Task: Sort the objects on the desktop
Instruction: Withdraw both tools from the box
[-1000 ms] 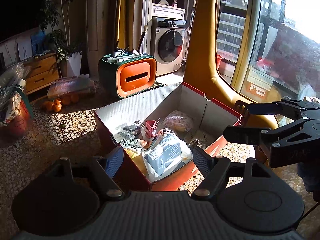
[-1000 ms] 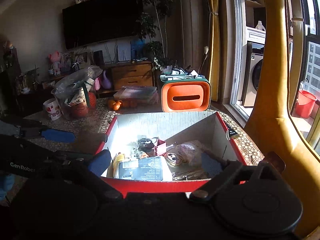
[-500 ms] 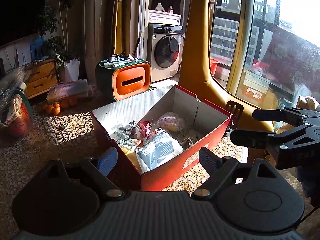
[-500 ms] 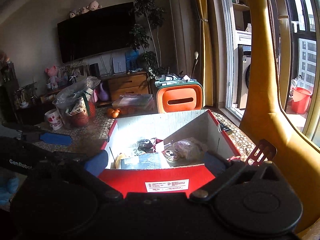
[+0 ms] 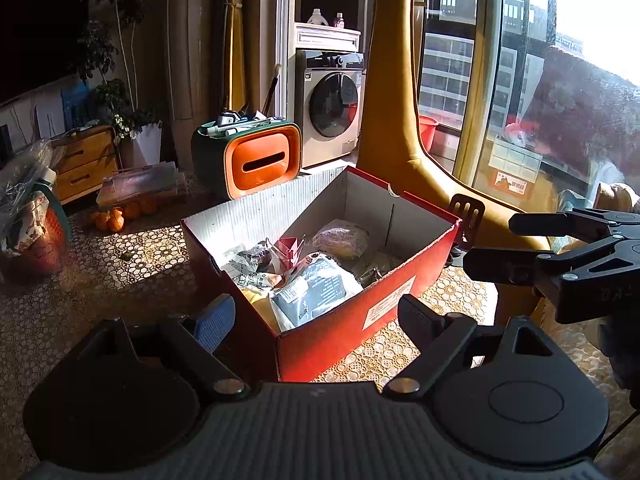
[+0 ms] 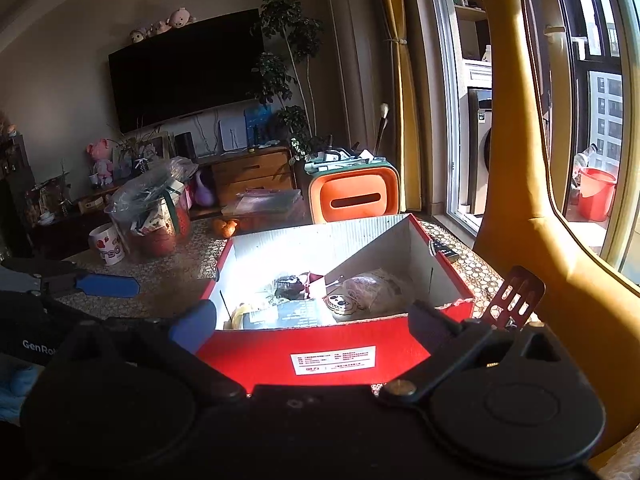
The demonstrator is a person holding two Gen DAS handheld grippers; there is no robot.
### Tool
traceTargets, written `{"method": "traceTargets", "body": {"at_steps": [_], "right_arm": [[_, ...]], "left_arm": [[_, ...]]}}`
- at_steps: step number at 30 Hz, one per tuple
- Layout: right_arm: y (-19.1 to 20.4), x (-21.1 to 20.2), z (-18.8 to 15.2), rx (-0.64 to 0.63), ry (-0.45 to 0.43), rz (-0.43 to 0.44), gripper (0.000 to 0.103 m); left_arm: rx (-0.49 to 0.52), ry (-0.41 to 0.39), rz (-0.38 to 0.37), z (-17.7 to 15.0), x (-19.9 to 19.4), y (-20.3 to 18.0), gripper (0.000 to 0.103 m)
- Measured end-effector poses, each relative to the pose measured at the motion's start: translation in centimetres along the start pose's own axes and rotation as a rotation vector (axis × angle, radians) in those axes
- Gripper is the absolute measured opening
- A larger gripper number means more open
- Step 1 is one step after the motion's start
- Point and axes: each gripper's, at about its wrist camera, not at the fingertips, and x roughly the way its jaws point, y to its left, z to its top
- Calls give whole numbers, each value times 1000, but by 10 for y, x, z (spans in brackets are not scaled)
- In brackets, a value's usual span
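A red cardboard box [image 5: 352, 316] stands on the lace-covered table, also in the right wrist view [image 6: 332, 360]. It holds a blue-grey packet [image 5: 316, 292], a bagged bun [image 5: 340, 236], a pink clip [image 5: 290, 248] and other small items. My left gripper [image 5: 316, 316] is open and empty, its fingers either side of the box's near corner. My right gripper [image 6: 308, 324] is open and empty, just in front of the box's near wall; it shows at the right of the left wrist view [image 5: 560, 248].
An orange and green tissue box [image 5: 256, 160] with pens on top stands behind the red box. Oranges [image 5: 120, 214], a plastic case, a red basket [image 5: 32, 228] and a mug [image 6: 108, 244] lie to the left. A yellow giraffe-shaped figure [image 6: 532, 200] rises at the right, with a slotted spatula [image 6: 516, 296] beside it.
Both grippers have drawn back and up from the box, so its red outer walls and label now show. Both stay open and empty.
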Motion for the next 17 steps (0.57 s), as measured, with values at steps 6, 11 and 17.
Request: {"method": "traceTargets", "body": {"at_steps": [6,11,17], "right_arm": [[-2,1,-4,16,7,-9,102],[-3,1,-7,27,14,-15,102],[-1,0,-11,40,20,-17,102]], "left_arm": [[-2,1,-4,0,1,-1,89],[-1,3,-11,-2,1,-2,89],[-14,14,-15,-4,0,-1,89]]}}
